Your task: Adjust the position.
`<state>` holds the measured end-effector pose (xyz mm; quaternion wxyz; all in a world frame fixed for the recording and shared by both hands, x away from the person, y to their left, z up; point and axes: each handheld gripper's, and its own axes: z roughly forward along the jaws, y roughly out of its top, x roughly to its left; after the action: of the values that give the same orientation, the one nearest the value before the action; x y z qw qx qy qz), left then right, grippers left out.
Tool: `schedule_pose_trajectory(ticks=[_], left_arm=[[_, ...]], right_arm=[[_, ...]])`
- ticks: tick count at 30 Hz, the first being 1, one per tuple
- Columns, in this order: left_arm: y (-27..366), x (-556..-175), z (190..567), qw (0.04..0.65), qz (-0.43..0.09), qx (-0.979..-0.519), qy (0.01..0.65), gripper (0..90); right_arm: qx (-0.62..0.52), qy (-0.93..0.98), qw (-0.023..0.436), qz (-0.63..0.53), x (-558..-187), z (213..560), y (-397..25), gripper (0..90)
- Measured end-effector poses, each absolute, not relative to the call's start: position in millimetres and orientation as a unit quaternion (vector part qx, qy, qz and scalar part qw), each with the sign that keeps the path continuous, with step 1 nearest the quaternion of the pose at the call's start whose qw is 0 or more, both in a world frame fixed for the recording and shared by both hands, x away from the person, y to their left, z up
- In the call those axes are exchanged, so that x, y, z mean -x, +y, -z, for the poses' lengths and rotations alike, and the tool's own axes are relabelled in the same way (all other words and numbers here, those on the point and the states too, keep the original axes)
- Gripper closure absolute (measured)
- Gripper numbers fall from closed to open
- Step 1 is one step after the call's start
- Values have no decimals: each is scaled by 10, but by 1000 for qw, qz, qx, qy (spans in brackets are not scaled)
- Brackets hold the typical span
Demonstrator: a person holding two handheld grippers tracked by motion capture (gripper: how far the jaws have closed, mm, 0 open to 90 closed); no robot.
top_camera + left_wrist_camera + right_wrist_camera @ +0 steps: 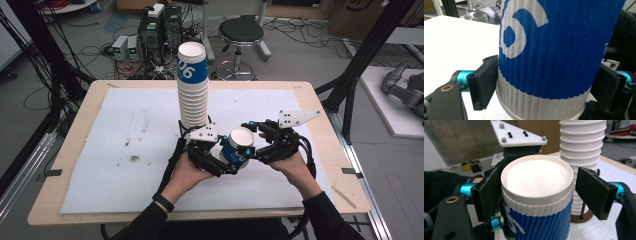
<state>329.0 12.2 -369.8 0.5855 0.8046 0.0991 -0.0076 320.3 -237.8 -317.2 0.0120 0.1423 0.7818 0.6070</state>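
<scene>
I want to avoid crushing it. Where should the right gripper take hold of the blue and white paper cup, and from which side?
Grip the paper cup on the white ribbed band just under its closed top end, coming from the side opposite the left gripper, which already clamps the blue part lower down. The right gripper already straddles that band, jaws open. The flat end probably stiffens the wall there, so squeeze lightly.

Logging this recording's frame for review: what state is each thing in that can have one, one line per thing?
Blue and white cup: upside down, closed base up, held between both tools.
Left tool: shut on the cup, jaws against its ribbed wall.
Right tool: around the cup's upper end; one jaw touches, the other stands apart, so open.
Cup stack: upright, upside-down cups nested on a round base.
Stool: standing, unoccupied.
</scene>
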Motion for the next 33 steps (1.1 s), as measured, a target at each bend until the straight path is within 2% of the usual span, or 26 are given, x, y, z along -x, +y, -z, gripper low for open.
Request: schedule_pose_trajectory(ticks=[9, 15, 22, 25, 33], left_arm=[[140, -3292, 3666, 551, -4, -829, 93, 175], [101, -3276, 3643, 514, -15, -854, 80, 179], [98, -3268, 3636, 513, -13, -854, 81, 179], [100, -3264, 3632, 515, -14, -853, 84, 179], [126, -3270, 3647, 563, -1, -821, 98, 65]], right_arm=[[-135, 800, 35, -583, -3189, 3087, -2431, 212], [-133, 822, 20, -554, -3216, 3117, -2390, 212], [-127, 839, 1, -529, -3226, 3152, -2353, 287], [-125, 839, 3, -530, -3228, 3150, -2362, 293], [-136, 821, -5, -555, -3262, 3140, -2460, 293]])
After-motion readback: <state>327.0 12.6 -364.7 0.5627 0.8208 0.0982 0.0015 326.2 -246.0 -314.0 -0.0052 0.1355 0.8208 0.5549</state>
